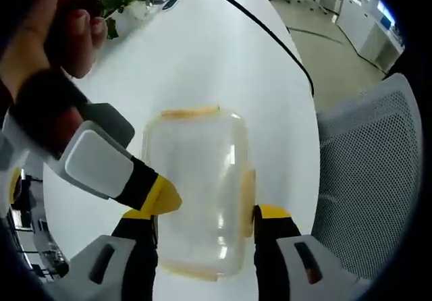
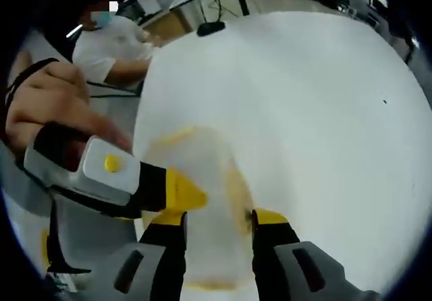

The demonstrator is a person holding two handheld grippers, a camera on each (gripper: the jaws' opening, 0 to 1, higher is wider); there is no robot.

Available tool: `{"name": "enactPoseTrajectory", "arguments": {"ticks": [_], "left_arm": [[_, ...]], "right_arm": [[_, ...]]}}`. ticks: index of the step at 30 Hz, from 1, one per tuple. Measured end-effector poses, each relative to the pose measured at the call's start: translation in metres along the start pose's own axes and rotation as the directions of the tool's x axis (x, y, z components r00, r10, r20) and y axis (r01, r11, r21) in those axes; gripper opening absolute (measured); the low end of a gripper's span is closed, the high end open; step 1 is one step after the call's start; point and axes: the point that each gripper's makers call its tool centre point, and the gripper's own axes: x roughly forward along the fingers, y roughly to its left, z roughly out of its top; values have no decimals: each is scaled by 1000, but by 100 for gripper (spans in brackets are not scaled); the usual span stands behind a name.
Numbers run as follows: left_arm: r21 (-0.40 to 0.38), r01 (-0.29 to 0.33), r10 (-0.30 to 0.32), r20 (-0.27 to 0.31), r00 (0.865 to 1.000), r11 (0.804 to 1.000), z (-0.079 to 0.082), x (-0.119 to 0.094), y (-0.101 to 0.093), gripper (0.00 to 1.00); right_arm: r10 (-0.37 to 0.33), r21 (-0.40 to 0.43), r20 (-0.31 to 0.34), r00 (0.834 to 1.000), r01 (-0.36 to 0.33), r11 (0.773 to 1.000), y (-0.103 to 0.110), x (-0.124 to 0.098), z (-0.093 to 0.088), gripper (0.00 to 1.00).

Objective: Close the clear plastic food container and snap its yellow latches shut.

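Item: clear plastic food container (image 1: 197,186), lid apparently on, resting flat on the white bench (image 1: 202,51). Yellow latches line its edges; the far latch (image 1: 190,113) and the side latch (image 1: 247,203) are legible. Whether any latch is already snapped down cannot be told.

Left gripper (image 1: 206,223): fingers set wide, straddling the container, one at each long side. The side latch lies just beside one yellow fingertip; actual contact cannot be confirmed.

Right gripper (image 2: 219,223): fingers likewise spread across the container (image 2: 202,200) in its own blurred view, holding nothing. In the left gripper view its fingertips (image 1: 158,196) reach in to the container's edge opposite the side latch.

Also near the container: a black cable (image 1: 270,34) crossing the bench beyond it, a green plant (image 1: 125,1) well beyond it, a mesh chair (image 1: 378,179) off the bench edge on the side-latch side.

Risks, as judged:
- Container is light on a smooth bench; a one-sided push on a latch likely slides it toward the chair-side edge.
- Pressing a latch before the lid seats evenly could leave it riding over the rim unlocked.
- Opposed fingertips squeezing the thin walls may bow them and pop the lid up.
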Motion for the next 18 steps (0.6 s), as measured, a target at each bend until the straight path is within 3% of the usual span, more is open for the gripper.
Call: {"name": "enactPoseTrajectory", "arguments": {"ticks": [7, 18], "left_arm": [[-3, 3, -3, -11, 1000, 1000, 1, 1, 0, 56], [0, 0, 0, -20, 1000, 1000, 1, 1, 0, 55]], "right_arm": [[6, -27, -56, 998, -7, 1000, 0, 0, -2, 36], [15, -16, -48, 999, -16, 1000, 0, 0, -3, 35]]}}
